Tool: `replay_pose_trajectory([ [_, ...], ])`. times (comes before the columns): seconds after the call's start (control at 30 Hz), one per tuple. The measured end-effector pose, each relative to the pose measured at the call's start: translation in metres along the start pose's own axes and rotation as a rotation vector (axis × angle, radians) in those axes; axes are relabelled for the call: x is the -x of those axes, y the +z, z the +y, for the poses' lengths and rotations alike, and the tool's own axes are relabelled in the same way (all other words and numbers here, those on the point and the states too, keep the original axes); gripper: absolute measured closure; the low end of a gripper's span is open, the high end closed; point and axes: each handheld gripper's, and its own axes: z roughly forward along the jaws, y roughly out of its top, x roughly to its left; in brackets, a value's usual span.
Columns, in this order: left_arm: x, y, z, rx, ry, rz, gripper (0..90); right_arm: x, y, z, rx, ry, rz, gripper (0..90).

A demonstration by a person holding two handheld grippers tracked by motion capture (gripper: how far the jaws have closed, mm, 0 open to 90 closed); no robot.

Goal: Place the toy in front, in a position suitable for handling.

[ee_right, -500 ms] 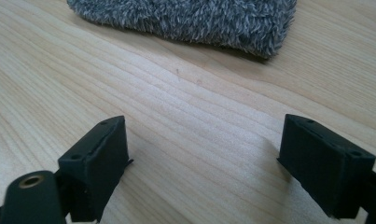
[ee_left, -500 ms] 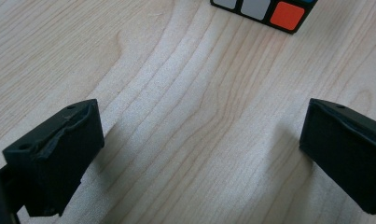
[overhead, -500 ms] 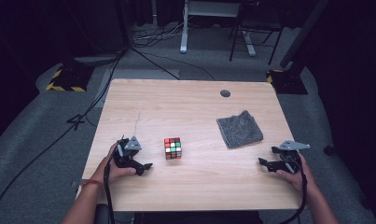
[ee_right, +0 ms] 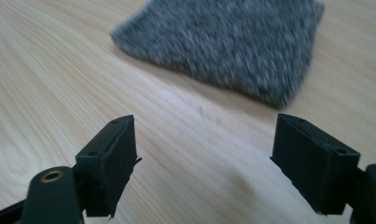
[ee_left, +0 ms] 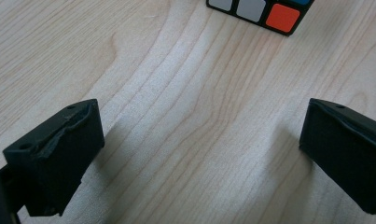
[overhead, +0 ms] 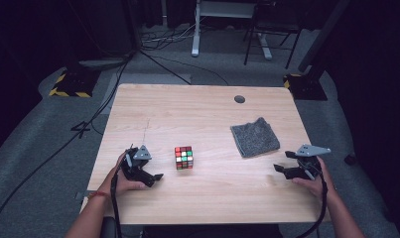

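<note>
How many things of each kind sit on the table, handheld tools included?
Puzzle cube: 1
Grey cloth: 1
Handheld tools: 2, the left tool and the right tool, both with jaws open
Total: 4

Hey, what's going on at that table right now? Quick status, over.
Both claws open, empty: left claw, right claw. Cube untouched, just ahead of left claw. Cloth flat before right claw. Nothing in the way.

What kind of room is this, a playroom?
More likely a lab or recording studio: a lone wooden table stands on grey carpet, black cables trail across the floor, and yellow-and-black striped stand bases sit against dark surroundings. The puzzle cube looks like practice material.
</note>
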Motion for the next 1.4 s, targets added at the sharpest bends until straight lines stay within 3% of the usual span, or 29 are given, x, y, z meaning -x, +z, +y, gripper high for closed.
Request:
replay_pose_trajectory([
  [0.1, 0.0, 0.0, 0.0, 0.0, -0.001, 0.002, 0.3, -0.007, 0.001, 0.023, -0.011, -0.059, 0.009, 25.8],
  [0.13, 0.0, 0.0, 0.0, 0.0, -0.001, 0.002, 0.3, -0.007, 0.001, 0.023, -0.011, -0.059, 0.009, 25.8],
  [0.2, 0.0, 0.001, 0.0, 0.002, 0.001, -0.001, 0.3, -0.013, 0.006, 0.05, 0.004, -0.101, 0.034, 30.4],
  [0.33, 0.0, 0.001, 0.001, 0.002, 0.006, -0.003, 0.3, -0.017, 0.019, 0.071, 0.016, -0.138, 0.046, 34.1],
  [0.37, 0.0, 0.001, 0.001, 0.002, 0.005, -0.003, 0.3, -0.019, 0.031, 0.078, 0.002, -0.15, 0.074, 36.4],
  [0.4, 0.0, 0.001, 0.001, 0.002, 0.005, -0.003, 0.3, -0.02, 0.037, 0.08, -0.011, -0.159, 0.072, 36.9],
  [0.43, 0.0, 0.001, 0.001, 0.002, 0.006, -0.005, 0.3, -0.02, 0.037, 0.08, -0.011, -0.159, 0.072, 36.9],
  [0.5, 0.001, 0.002, 0.002, 0.002, 0.013, -0.009, 0.3, -0.016, 0.055, 0.079, -0.024, -0.143, 0.102, 37.9],
  [0.63, 0.002, 0.005, 0.006, 0.0, 0.027, -0.02, 0.3, -0.006, 0.076, 0.068, -0.082, -0.113, 0.088, 36.6],
  [0.77, 0.002, 0.009, 0.01, -0.001, 0.039, -0.031, 0.2, 0.002, 0.087, 0.058, -0.123, -0.076, 0.095, 38.2],
  [0.87, 0.002, 0.015, 0.017, 0.001, 0.047, -0.04, 0.2, 0.002, 0.087, 0.056, -0.11, -0.076, 0.095, 40.5],
  [1.03, 0.0, 0.029, 0.033, 0.0, 0.076, -0.069, 0.1, -0.005, 0.081, 0.052, -0.115, -0.079, 0.099, 55.7],
  [1.27, 0.005, 0.046, 0.053, -0.002, 0.094, -0.085, 1.0, -0.017, 0.069, 0.045, -0.124, -0.072, 0.142, 65.4],
  [1.33, 0.009, 0.05, 0.06, 0.016, 0.134, -0.101, 4.7, -0.021, 0.065, 0.043, -0.132, -0.064, 0.149, 65.5],
  [1.4, 0.011, 0.052, 0.063, 0.034, 0.152, -0.131, 15.4, -0.027, 0.062, 0.04, -0.129, -0.072, 0.152, 64.9],
])
